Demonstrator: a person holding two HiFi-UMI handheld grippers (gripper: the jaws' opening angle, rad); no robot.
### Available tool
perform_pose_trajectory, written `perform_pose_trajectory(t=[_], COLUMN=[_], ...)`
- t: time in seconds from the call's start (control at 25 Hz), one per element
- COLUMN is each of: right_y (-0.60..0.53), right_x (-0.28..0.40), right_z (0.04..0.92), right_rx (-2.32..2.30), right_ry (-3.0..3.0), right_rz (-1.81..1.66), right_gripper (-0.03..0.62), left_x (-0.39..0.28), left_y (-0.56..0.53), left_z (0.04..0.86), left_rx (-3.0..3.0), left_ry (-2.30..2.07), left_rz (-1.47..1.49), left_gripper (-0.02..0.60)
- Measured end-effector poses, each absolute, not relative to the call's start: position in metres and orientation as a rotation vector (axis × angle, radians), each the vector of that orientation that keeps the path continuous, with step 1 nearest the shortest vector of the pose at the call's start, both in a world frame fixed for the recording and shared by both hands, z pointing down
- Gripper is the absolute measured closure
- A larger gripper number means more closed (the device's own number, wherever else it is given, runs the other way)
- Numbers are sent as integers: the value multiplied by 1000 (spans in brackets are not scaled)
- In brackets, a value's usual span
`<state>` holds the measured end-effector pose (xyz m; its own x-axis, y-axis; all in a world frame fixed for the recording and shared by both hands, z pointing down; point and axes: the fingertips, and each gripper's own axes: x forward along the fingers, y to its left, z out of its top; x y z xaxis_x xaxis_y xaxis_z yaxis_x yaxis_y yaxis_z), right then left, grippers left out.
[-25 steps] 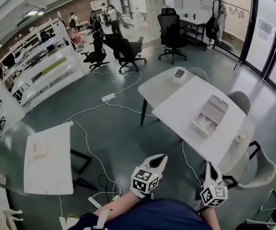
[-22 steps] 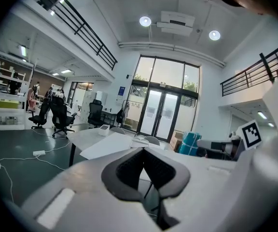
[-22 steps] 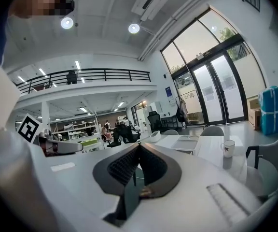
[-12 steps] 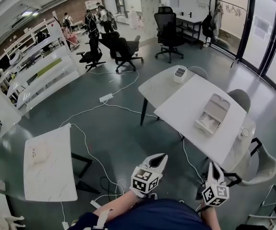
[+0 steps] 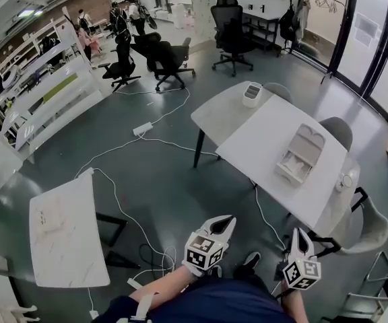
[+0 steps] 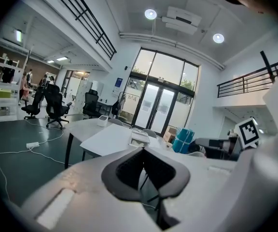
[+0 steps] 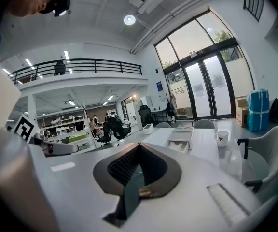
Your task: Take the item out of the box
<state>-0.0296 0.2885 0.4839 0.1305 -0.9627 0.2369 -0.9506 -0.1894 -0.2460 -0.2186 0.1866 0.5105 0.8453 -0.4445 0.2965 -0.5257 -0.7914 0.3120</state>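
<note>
Open box [image 5: 310, 140] on table [image 5: 258, 136], white item [image 5: 289, 173] inside; left gripper [image 5: 221, 223], right gripper [image 5: 299, 238] closed, empty

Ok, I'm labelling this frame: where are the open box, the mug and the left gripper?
open box [image 5: 300, 155], head view, its middle.
mug [image 7: 222, 138], right gripper view, its body.
left gripper [image 5: 226, 221], head view, its closed tips.
</note>
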Motion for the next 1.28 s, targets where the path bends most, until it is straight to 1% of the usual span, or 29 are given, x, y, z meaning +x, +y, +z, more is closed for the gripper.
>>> perform_pose_trajectory(t=[0.4, 0.76, 1.28], right_y=[219, 159, 123], right_x=[0, 64, 138], right_z=[494, 491, 506], right_rx=[-2224, -2134, -2071], right_ry=[2062, 2130, 2155], right_rz=[-601, -614, -686], right_gripper=[592, 592, 592], left_x=[-190, -121, -35], left_y=[146, 106, 75], left_z=[523, 511, 510], left_rx=[2575, 2572, 2578], left_ry=[-796, -855, -877], left_rz=[341, 355, 399], left_gripper=[580, 580, 580])
